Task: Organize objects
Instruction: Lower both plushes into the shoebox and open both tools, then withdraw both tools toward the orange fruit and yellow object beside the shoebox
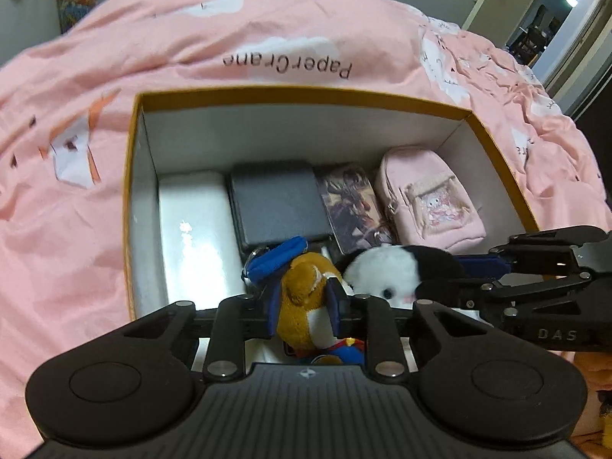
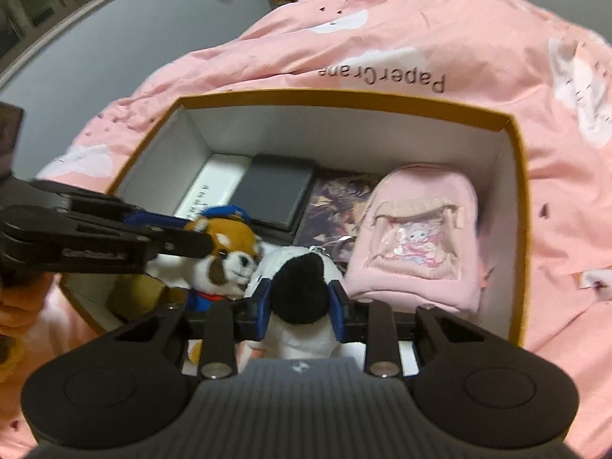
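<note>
Two plush toys: each sits pinched in its own gripper above the near end of the box (image 1: 306, 95), an open orange-rimmed carton with white walls that rests on a pink bed cover (image 1: 267, 19)
Left gripper (image 1: 306, 306): its blue pads press on both sides of the brown plush (image 1: 306, 298), a small animal with a white chest and a blue cap
Right gripper (image 2: 300, 306): its pads squeeze the black-and-white plush (image 2: 302, 287) at its dark back
Inside the box, far end: a white case (image 1: 195, 229) by the left wall, then a dark case (image 1: 279, 206), a printed card (image 1: 352, 206) and a pink mini backpack (image 1: 428, 199) by the right wall
Doing the step well: judged from the filled far end, lower both toys into the free near end of the box, side by side, and release only once each rests on the floor of the box
Risk: the two grippers are close together and could knock each other
Left view only: the white case's whole length
Right view only: the brown plush's face, black print on the white case, and a keyring on the black-and-white plush
</note>
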Demonstrator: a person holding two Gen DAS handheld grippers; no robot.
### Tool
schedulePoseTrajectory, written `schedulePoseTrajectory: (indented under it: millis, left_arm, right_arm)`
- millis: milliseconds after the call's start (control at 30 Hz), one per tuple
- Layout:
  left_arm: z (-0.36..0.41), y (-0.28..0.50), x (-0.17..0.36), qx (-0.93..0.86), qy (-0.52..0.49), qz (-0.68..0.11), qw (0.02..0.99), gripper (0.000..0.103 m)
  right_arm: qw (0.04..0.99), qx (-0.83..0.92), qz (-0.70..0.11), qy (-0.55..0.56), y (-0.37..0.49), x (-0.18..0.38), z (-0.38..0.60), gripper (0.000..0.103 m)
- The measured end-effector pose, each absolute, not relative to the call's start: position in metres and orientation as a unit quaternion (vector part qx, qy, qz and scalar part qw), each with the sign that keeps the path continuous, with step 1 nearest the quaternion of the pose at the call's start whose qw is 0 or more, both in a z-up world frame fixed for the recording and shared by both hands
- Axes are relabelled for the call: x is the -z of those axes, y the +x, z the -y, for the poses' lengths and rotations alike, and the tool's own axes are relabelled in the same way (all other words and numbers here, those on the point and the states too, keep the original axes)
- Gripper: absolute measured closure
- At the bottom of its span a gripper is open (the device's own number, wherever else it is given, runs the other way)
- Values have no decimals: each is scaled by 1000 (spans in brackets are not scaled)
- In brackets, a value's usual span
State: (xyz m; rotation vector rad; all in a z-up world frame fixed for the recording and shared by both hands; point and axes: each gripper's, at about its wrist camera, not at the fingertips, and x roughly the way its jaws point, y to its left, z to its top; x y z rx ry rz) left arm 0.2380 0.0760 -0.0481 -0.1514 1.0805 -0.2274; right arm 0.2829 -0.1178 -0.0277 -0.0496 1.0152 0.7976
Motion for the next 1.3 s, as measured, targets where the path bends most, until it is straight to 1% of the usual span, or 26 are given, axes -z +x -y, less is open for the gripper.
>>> schedulePoseTrajectory:
  millis: [100, 267, 400, 467, 600, 767, 800, 833, 900, 933, 1067, 1233, 1300]
  left_arm:
    - [-73, 237, 47, 113, -53, -516, 848, 76]
    - [-72, 243, 54, 98, -49, -519, 847, 76]
    - [-68, 238, 50, 96, -38, -513, 852, 76]
    - [-69, 234, 46, 94, -44, -505, 857, 76]
    - [-70, 217, 28, 96, -58, -479, 871, 76]
    - [-62, 173, -10, 116, -62, -423, 897, 76]
    - [-59, 165, -15, 118, -59, -416, 900, 76]
    - [-56, 153, -21, 118, -56, -407, 904, 76]
    - [-51, 134, -27, 122, -51, -394, 910, 76]
    - [-48, 125, -28, 122, -46, -391, 911, 76]
    - [-40, 96, -19, 111, -40, -386, 915, 76]
    - [-39, 81, 6, 91, -51, -400, 911, 76]
    - [-38, 79, 19, 80, -52, -413, 906, 71]
  right_arm:
    - [791, -391, -469, -30, 282, 24, 116, 75]
    - [801, -354, -481, -39, 289, 30, 105, 75]
    - [809, -342, -475, -52, 285, 29, 104, 73]
    - [812, -341, -470, -55, 282, 26, 105, 69]
    - [829, -329, -450, -49, 272, 14, 113, 66]
    - [857, -324, -400, -26, 238, -12, 131, 65]
    - [862, -323, -390, -18, 229, -17, 136, 64]
    - [868, -322, -379, -11, 218, -22, 140, 58]
    - [877, -322, -356, 0, 197, -29, 147, 50]
    - [879, -326, -347, 1, 186, -32, 151, 49]
    - [885, -313, -346, 13, 154, -29, 161, 49]
    - [884, -290, -367, 24, 128, -2, 167, 49]
    - [877, -283, -389, 21, 125, 12, 166, 49]
